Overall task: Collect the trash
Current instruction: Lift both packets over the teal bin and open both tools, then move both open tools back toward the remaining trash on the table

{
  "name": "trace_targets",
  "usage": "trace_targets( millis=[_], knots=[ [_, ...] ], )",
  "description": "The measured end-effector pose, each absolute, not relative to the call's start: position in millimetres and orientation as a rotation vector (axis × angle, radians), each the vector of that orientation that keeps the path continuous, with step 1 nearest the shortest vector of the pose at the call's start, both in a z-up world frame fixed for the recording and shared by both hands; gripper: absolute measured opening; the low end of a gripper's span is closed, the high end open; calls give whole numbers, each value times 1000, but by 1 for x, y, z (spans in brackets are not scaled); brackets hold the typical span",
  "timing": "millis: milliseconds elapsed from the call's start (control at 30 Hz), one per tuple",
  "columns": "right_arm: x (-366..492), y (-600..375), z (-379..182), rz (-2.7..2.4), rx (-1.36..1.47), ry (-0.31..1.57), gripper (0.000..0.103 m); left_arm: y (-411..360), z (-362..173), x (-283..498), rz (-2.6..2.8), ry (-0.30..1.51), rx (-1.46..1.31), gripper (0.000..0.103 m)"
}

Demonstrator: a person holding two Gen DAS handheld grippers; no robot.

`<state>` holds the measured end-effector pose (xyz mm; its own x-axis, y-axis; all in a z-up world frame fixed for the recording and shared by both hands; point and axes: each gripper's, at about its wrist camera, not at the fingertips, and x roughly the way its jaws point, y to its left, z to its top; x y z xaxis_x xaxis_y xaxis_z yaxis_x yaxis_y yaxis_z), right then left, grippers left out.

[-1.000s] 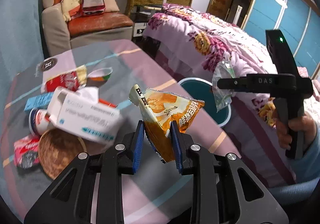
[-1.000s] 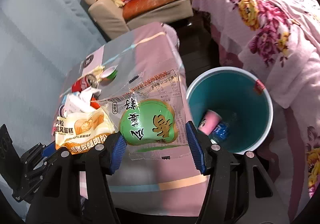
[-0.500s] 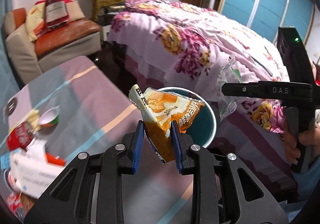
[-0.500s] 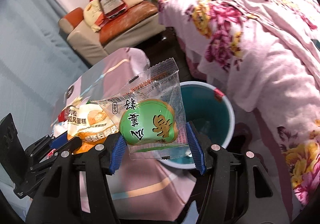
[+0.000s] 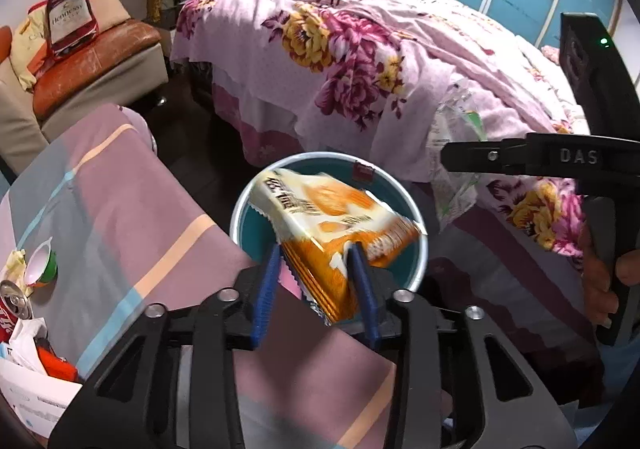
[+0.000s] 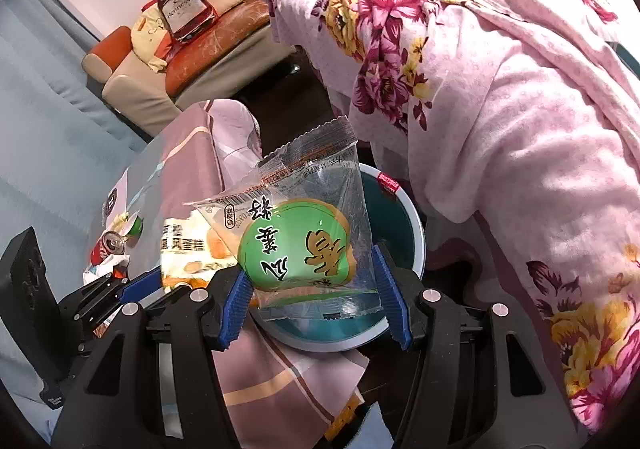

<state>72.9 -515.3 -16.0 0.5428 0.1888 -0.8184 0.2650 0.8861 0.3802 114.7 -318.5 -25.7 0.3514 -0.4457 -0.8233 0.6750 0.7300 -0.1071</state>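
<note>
My left gripper [image 5: 316, 269] hangs over a teal bin [image 5: 421, 249] with a white rim. Its jaws are opening. The orange snack wrapper [image 5: 332, 217] is still between them, blurred and tipped forward over the bin, with a gap at the left pad. My right gripper [image 6: 312, 277] is shut on a clear wrapper with a green label [image 6: 296, 245], held above the near rim of the bin [image 6: 418, 237]. In the right wrist view the left gripper [image 6: 136, 285] and the orange wrapper [image 6: 188, 249] sit just to the left.
A table with a striped pink cloth [image 5: 120, 189] lies left of the bin and carries a red can [image 5: 12, 309], a small cup [image 5: 40, 273] and a white box [image 5: 28, 397]. A bed with a floral cover [image 5: 360, 49] stands right behind the bin. An armchair [image 5: 92, 61] is at far left.
Both grippers swung from over the table to above the bin. The left jaws have spread and the orange wrapper has tipped forward and loosened. The right grip is unchanged.
</note>
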Motion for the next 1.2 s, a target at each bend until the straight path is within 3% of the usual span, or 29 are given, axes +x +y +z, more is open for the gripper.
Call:
trace_targets(
  millis=[67, 200, 300, 633, 833, 1200],
  knots=[
    [76, -517, -18, -49, 504, 1014, 55, -319, -29, 119, -734, 983, 262, 49],
    [81, -517, -20, -50, 500, 1026, 55, -315, -29, 125, -708, 978, 239, 77],
    [84, -515, -22, -50, 493, 1036, 55, -310, -29, 128, -689, 983, 225, 86],
    [95, -504, -34, -55, 478, 1078, 55, -281, -30, 133, -641, 1012, 181, 91],
    [104, -494, -39, -48, 468, 1109, 72, -264, -30, 136, -621, 1024, 144, 93],
    [104, -470, -32, -58, 409, 1127, 77, -234, -25, 134, -589, 1014, 87, 95]
  ],
)
